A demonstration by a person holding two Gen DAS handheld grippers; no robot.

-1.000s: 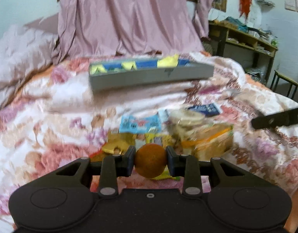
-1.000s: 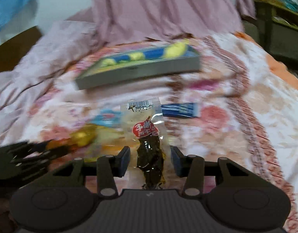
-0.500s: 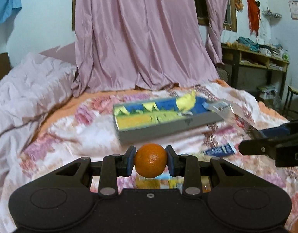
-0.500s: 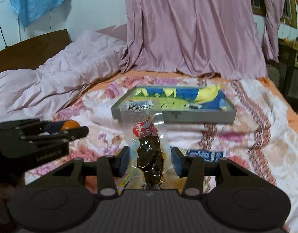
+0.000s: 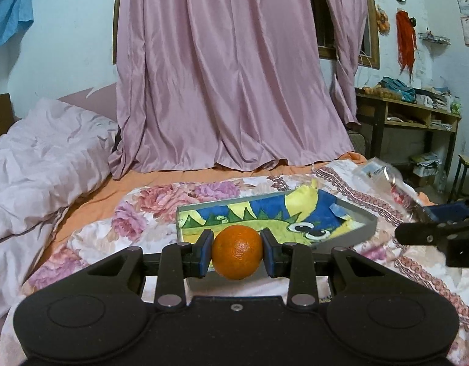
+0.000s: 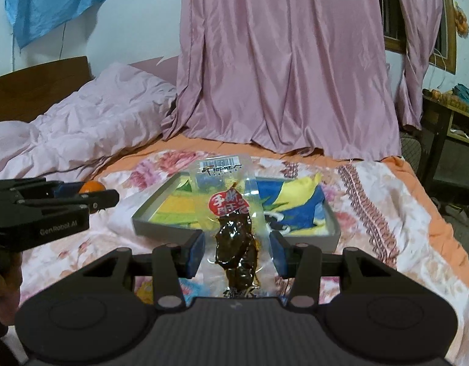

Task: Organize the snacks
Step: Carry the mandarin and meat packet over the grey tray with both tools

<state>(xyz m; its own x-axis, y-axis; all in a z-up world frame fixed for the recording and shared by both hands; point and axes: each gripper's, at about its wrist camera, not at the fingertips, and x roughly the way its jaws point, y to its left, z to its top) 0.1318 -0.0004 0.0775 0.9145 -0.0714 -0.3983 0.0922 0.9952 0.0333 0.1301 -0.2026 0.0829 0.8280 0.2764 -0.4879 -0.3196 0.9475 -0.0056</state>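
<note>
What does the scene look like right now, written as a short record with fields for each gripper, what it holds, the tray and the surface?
left gripper: jaws shut on round orange fruit
right gripper: holds clear plastic packet of dark dried snack, jaws at the packet's edges
tray: shallow grey rectangular tray lined with blue, yellow and green cloth, ahead of both grippers, no snacks seen inside
surface: floral bedspread
backdrop: pink curtain

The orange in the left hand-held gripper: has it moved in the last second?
Yes. The orange rose with the left hand-held gripper and went forward toward the grey tray, which earlier lay far beyond it and now sits right behind it.
</note>
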